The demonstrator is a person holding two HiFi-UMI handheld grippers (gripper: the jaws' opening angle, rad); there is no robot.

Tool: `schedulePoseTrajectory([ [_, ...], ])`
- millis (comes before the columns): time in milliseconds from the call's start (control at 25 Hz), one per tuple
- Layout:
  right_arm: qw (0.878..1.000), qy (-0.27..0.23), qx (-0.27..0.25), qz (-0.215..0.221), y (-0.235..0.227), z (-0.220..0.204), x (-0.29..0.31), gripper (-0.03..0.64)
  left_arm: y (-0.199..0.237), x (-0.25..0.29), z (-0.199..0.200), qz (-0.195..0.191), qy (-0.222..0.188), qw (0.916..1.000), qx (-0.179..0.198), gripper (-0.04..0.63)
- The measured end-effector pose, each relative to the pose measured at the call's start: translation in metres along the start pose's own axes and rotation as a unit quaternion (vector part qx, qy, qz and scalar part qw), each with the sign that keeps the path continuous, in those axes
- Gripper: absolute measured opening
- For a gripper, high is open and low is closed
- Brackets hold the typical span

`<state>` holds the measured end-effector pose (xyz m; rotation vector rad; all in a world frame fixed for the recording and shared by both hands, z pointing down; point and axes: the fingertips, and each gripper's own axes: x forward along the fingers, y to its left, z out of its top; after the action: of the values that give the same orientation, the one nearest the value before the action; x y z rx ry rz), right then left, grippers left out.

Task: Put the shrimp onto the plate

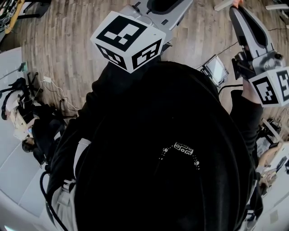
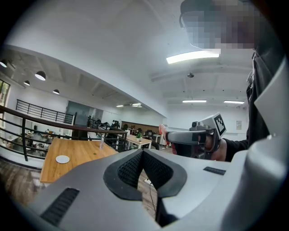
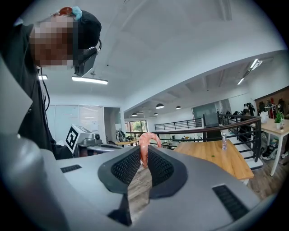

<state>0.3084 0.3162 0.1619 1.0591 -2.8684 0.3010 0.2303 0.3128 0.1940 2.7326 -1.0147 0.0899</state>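
A pink curved shrimp stands pinched between the pads of my right gripper, which is shut on it and held up in the air. The left gripper view shows that gripper from the side, the shrimp sticking out of its tip. My left gripper is shut with nothing in it. A small white round plate lies on a wooden table far below and to the left. In the head view both grippers, left and right, are raised over a dark-clothed body.
The wooden table carries a small clear bottle. A dark railing runs behind it, with stairs at the right. Desks and plants stand farther back. A wood floor with cables lies below.
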Motion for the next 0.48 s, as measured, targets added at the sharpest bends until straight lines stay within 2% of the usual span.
schedulePoseTrajectory([
  [480,1.0,0.002,-0.003,-0.022,-0.034,0.017,0.075,0.061,0.08,0.032,0.019,-0.033,0.001,0.9995,0.006,-0.002],
])
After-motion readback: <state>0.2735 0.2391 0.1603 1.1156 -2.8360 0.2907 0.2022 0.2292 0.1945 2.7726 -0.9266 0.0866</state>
